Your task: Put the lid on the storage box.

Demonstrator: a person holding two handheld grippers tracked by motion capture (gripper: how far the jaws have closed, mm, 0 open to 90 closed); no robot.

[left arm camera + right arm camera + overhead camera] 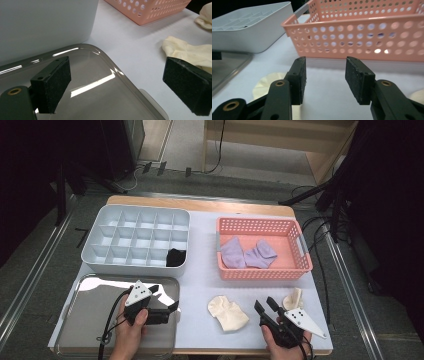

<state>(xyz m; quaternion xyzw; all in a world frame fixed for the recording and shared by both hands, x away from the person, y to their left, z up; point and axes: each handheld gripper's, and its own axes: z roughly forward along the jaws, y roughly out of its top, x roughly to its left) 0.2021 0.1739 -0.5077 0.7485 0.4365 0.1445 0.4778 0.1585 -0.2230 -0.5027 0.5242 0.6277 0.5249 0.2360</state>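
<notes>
My right claw (267,306) sits low at the near edge of the white surface (200,285), jaws parted with nothing between them. From the right gripper view the pads frame bare surface, with the pink perforated basket (362,37) straight ahead. One cream sock (228,312) lies crumpled just left of this claw, and a second cream sock (293,299) sits just beside it on the right (partly tucked behind the gripper body).

My left claw (165,301) hovers over the right edge of the shiny metal tray (90,320), released wide and gripping nothing; in the left gripper view one pad hangs over the tray (100,82) and the other over the white surface, near the cream sock (190,51).

Farther back, two lilac socks (247,254) rest in the basket (260,226), and the grey divided organiser box (135,237) holds one black sock (175,257) in its near right compartment.
</notes>
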